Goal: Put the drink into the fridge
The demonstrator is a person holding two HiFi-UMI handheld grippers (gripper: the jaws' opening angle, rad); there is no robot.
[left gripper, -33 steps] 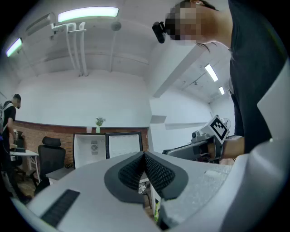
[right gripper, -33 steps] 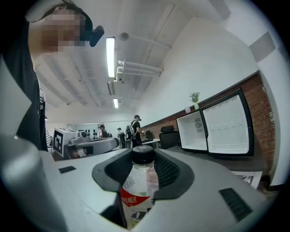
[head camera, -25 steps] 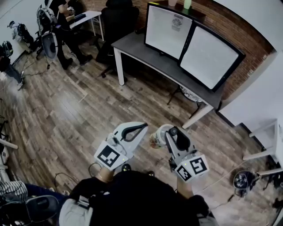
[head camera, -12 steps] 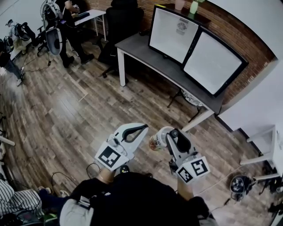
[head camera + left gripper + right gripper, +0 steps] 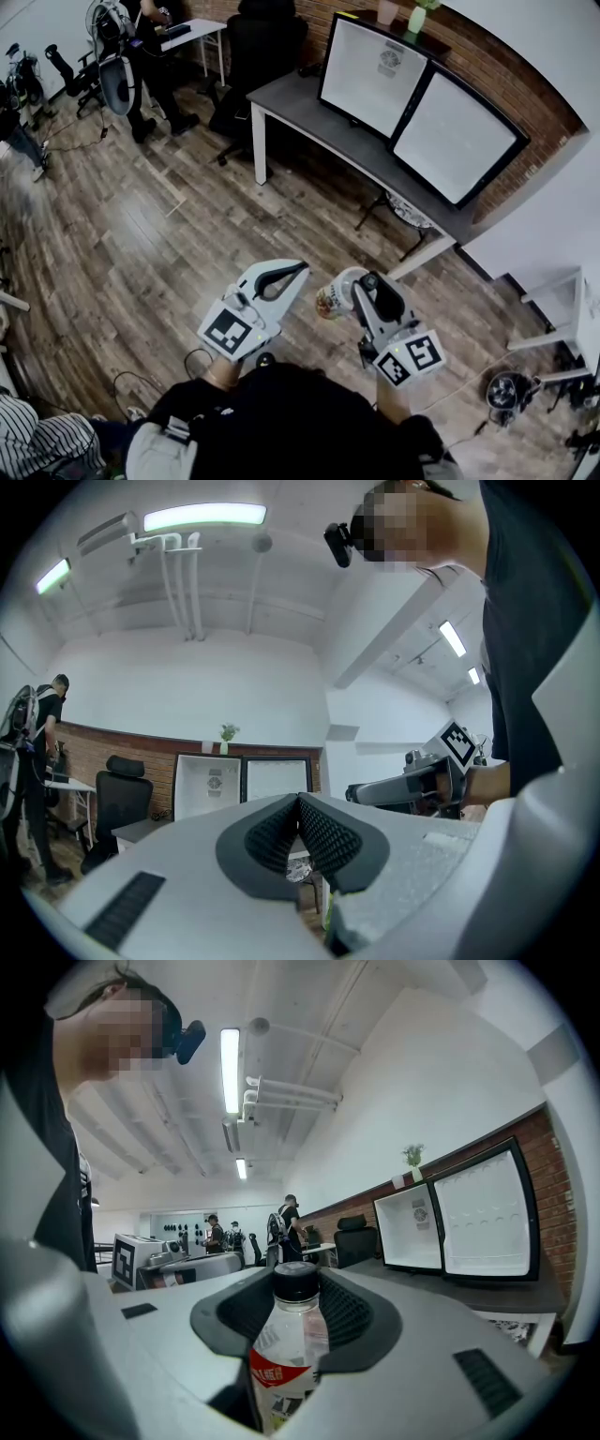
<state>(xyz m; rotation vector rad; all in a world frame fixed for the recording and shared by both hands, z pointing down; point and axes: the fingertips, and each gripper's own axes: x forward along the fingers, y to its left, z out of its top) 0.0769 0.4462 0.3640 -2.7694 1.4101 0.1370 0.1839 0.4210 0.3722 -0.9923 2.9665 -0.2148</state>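
Note:
My right gripper (image 5: 349, 292) is shut on a clear drink bottle (image 5: 331, 299) with a black cap and a red label, held upright above the wooden floor. In the right gripper view the bottle (image 5: 289, 1340) stands between the dark pads, cap at their tips. My left gripper (image 5: 296, 270) is beside it, shut and holding nothing; its pads (image 5: 319, 834) meet. The small fridge (image 5: 367, 66) stands open on a grey table (image 5: 291, 98) ahead, its white-lined door (image 5: 456, 137) swung to the right. Both also show in the right gripper view: fridge (image 5: 407, 1228), door (image 5: 484, 1213).
A black office chair (image 5: 260, 37) stands left of the grey table. A person (image 5: 142, 37) is at a white desk (image 5: 187, 34) at the back left. A small plant (image 5: 418, 16) sits on the fridge. A white rack (image 5: 567, 314) and a fan (image 5: 511, 386) stand at the right.
The head view has drifted slightly, so the table and fridge sit a little further right. Both grippers hold the same pose, the right one still shut on the bottle.

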